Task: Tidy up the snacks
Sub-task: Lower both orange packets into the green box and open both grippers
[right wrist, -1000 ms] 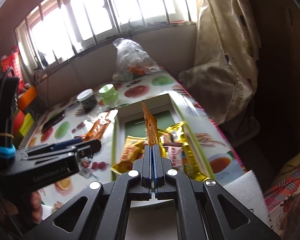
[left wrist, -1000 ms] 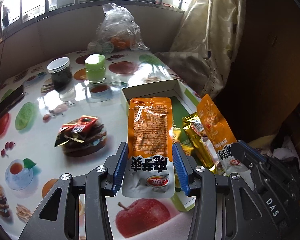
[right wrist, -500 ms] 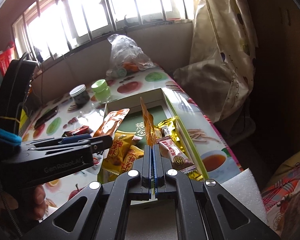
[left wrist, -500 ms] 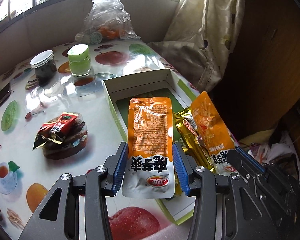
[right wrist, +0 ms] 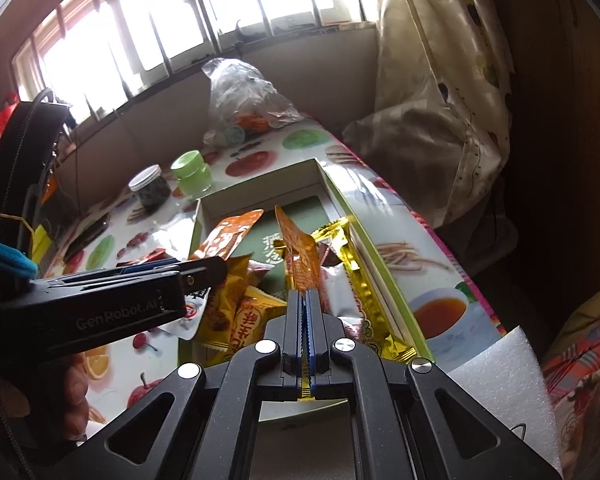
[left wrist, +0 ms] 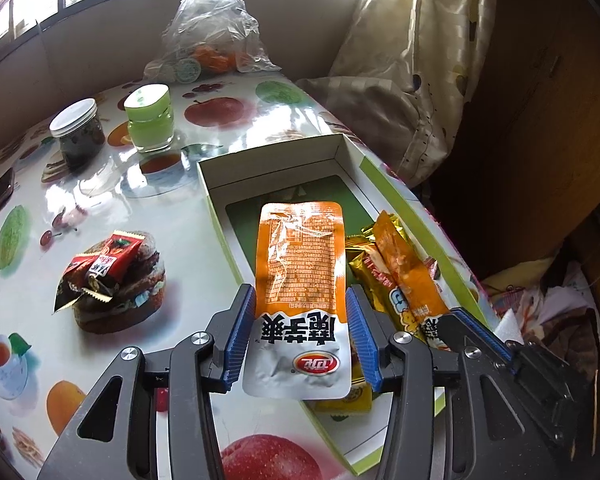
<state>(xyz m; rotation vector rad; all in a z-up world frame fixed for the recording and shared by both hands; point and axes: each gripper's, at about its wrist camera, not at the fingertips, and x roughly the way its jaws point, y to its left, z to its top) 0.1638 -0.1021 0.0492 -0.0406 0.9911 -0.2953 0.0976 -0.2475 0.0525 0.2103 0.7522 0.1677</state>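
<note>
Left gripper (left wrist: 300,328) jaws pinched an orange pouch (left wrist: 300,264) by its edges, held over the box (left wrist: 268,160) on the counter (left wrist: 172,208). Right gripper (right wrist: 303,320) jaws pressed together on a second pouch (right wrist: 298,248), edge-on above box snacks. Red packets (left wrist: 100,268) lay at 9 o'clock.

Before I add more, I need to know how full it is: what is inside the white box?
The white box holds gold-wrapped bars and yellow packets at its near end; the far end shows green floor. What lies beneath them is covered.
</note>
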